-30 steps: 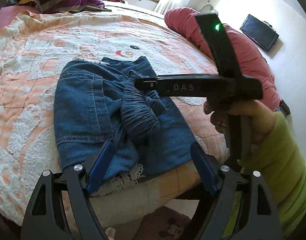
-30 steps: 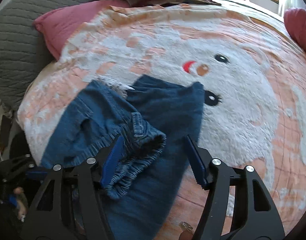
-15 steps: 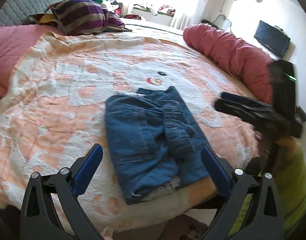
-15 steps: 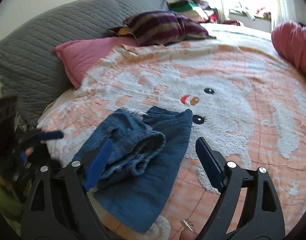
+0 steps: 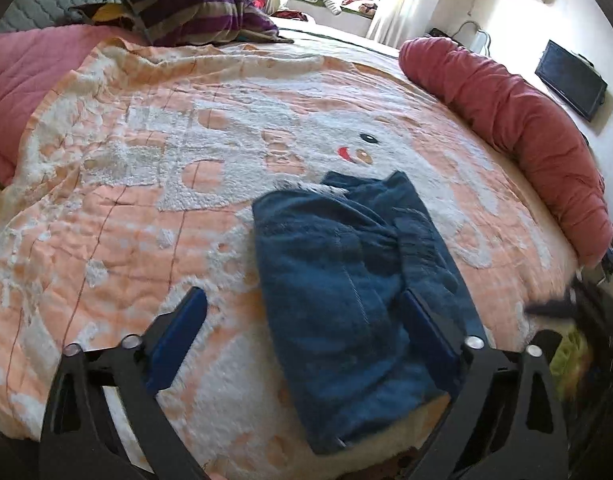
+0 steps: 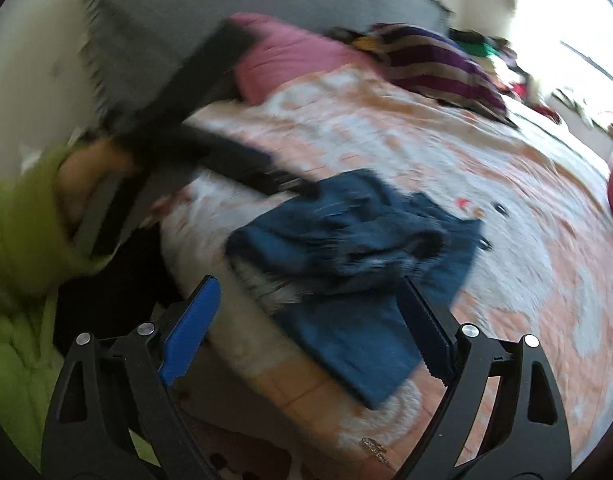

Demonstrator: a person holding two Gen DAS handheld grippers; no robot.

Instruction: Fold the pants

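Blue denim pants (image 5: 354,280) lie folded into a compact bundle near the front edge of the bed, with the bunched waistband on top at the right. They also show in the right wrist view (image 6: 358,264), blurred. My left gripper (image 5: 306,344) is open and empty, held above and in front of the pants. My right gripper (image 6: 310,328) is open and empty, pulled back off the bed edge. The left gripper appears in the right wrist view (image 6: 274,176) as a blurred dark shape held by a hand in a green sleeve.
The bed is covered by a peach and white blanket with a bear face (image 5: 226,128). A red bolster (image 5: 518,128) lies along the right side. A pink pillow (image 5: 22,80) and a striped pillow (image 5: 186,8) lie at the head. A grey headboard (image 6: 266,4) stands behind.
Both grippers have drawn back and up from the pants. The right gripper has swung out past the bed edge, and its view is now blurred. The pants lie unmoved.
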